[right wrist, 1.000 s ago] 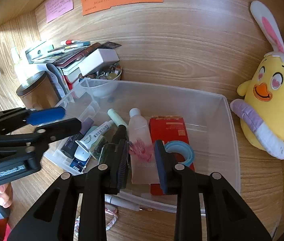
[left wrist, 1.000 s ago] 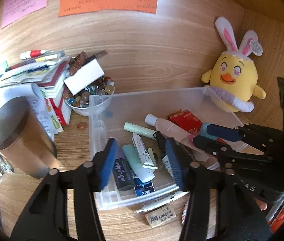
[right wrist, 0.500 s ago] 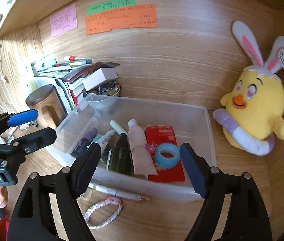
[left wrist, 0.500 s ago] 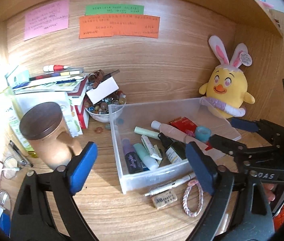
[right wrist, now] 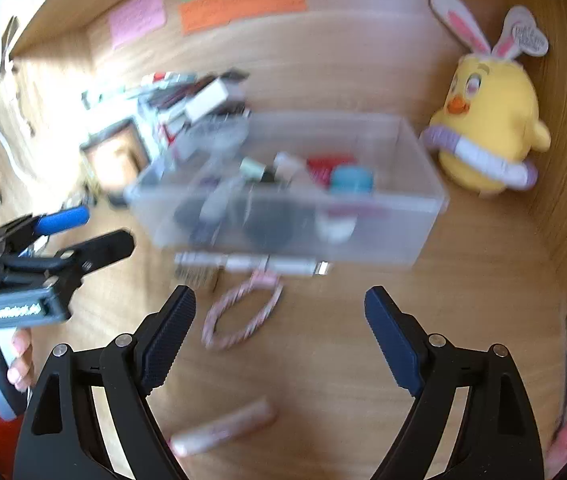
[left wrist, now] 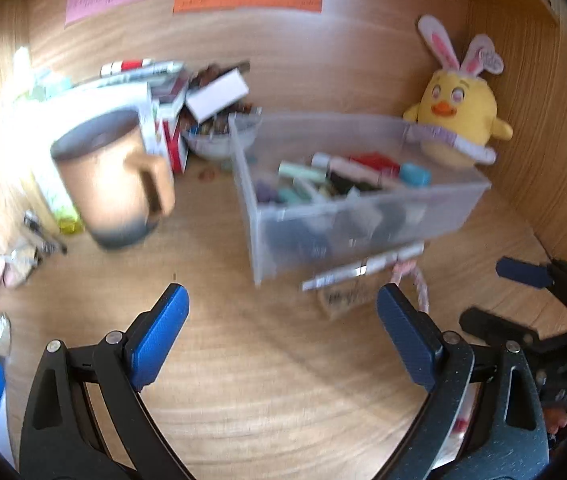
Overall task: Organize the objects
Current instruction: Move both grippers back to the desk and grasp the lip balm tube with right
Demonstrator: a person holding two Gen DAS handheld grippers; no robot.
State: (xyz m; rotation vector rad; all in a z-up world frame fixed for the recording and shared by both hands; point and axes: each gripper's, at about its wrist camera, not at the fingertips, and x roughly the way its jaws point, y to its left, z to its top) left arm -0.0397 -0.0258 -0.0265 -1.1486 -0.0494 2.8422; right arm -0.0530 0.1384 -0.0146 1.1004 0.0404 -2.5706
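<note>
Clear plastic is your landmark: the bin [right wrist: 283,200] is sitting against the back wall, already holding tubes, a bottle and a blue tape roll [right wrist: 351,178]. You are holding both grippers back from it over bare wood, and both are gaping wide with nothing between the pads; both views are blurred, so fine detail is uncertain.

Loose things are lying just in front of the bin's near wall. A white pen [right wrist: 251,264] is running along that wall, its long axis parallel to it. A pink braided loop [right wrist: 243,312] is lying flat just in front of the pen, and an eraser [left wrist: 341,298] is sitting beside the loop. A pink tube [right wrist: 223,430] is lying well in front of the bin, nearer to you, tilted with its right end further away.

Your right gripper [right wrist: 279,336] is pointing almost straight at the loop, which is sitting ahead and slightly left of its centre. Your left gripper [left wrist: 283,340] is aiming at empty wood, with the pen and eraser ahead to its right. So the right looks the nearer hand for the loop; for the pen you would probably need to close across its short width, from above.
</note>
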